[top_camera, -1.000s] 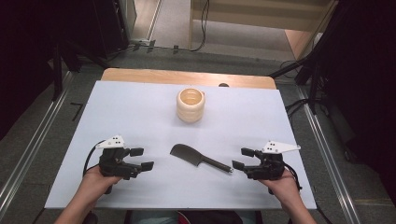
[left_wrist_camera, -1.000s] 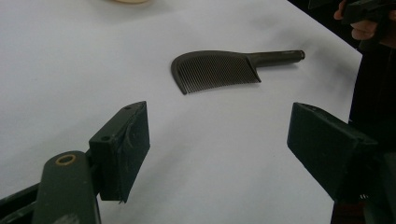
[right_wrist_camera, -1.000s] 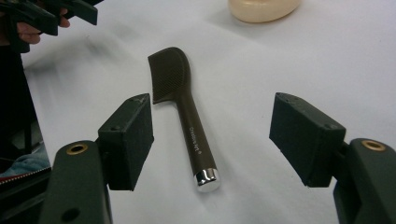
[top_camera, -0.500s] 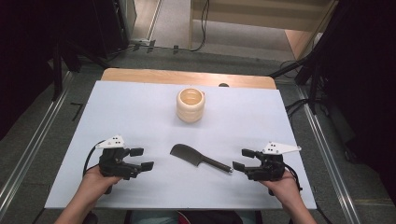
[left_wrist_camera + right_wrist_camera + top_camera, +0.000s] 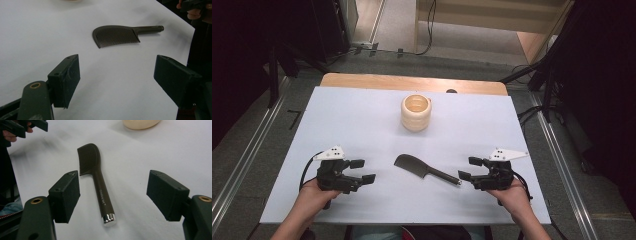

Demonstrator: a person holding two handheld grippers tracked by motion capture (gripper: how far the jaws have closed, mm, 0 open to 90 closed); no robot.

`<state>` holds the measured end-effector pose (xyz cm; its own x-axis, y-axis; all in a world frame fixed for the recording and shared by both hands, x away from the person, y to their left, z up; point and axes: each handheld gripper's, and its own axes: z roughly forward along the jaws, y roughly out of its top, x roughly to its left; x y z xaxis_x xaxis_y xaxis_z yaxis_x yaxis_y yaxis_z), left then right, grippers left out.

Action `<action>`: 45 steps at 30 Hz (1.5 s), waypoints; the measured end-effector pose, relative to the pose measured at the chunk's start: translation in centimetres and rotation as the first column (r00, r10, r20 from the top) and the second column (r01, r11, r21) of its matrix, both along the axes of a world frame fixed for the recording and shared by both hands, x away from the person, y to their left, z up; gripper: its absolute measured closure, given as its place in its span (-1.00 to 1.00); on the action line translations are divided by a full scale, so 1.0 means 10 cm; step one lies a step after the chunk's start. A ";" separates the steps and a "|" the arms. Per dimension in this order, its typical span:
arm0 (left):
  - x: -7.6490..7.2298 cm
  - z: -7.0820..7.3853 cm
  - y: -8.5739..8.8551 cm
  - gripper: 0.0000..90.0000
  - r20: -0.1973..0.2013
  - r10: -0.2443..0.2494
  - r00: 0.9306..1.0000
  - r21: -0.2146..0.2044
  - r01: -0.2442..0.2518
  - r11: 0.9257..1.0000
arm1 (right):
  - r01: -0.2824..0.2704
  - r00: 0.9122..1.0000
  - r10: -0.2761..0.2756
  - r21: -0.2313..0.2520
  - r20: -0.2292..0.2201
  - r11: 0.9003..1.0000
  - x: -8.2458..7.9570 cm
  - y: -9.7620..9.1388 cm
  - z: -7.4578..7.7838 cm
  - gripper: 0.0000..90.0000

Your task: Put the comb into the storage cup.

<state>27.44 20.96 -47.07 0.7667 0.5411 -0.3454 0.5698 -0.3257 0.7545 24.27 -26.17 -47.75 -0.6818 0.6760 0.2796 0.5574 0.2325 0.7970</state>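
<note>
Comb (image 5: 424,170) flat near bench (image 5: 362,115) front edge, handle twd right gripper (image 5: 472,170) for easy pickup; both grippers' fingers open, empty.

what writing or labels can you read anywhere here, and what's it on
Comb handle: one short line of pale print running along it, seen in the right gripper view; too small and blurred to read.
Cream ridged cup: no text visible.
Left gripper and right gripper: no readable marks.
White table cover: no text.
</note>
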 end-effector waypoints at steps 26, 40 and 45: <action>-0.05 -0.01 0.06 -0.51 -0.001 0.025 1.000 -0.002 -0.025 1.000 | -0.110 0.994 0.109 -0.096 -0.020 0.989 0.31 0.41 0.15 -0.47; -0.05 -0.01 0.07 -0.51 0.001 0.024 1.000 -0.002 -0.024 1.000 | -0.180 0.984 0.176 -0.149 -0.042 0.972 0.35 0.59 0.11 -0.43; -0.04 0.00 0.07 -0.51 0.000 0.027 1.000 -0.003 -0.027 1.000 | -0.185 0.982 0.177 -0.165 -0.064 0.969 0.35 0.56 0.08 -0.36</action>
<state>27.01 21.66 -47.12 0.7518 0.5608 -0.3469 0.5783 -0.3080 0.7554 27.81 -20.56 -46.94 -0.7857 0.5828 0.2073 0.5305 0.4625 0.7104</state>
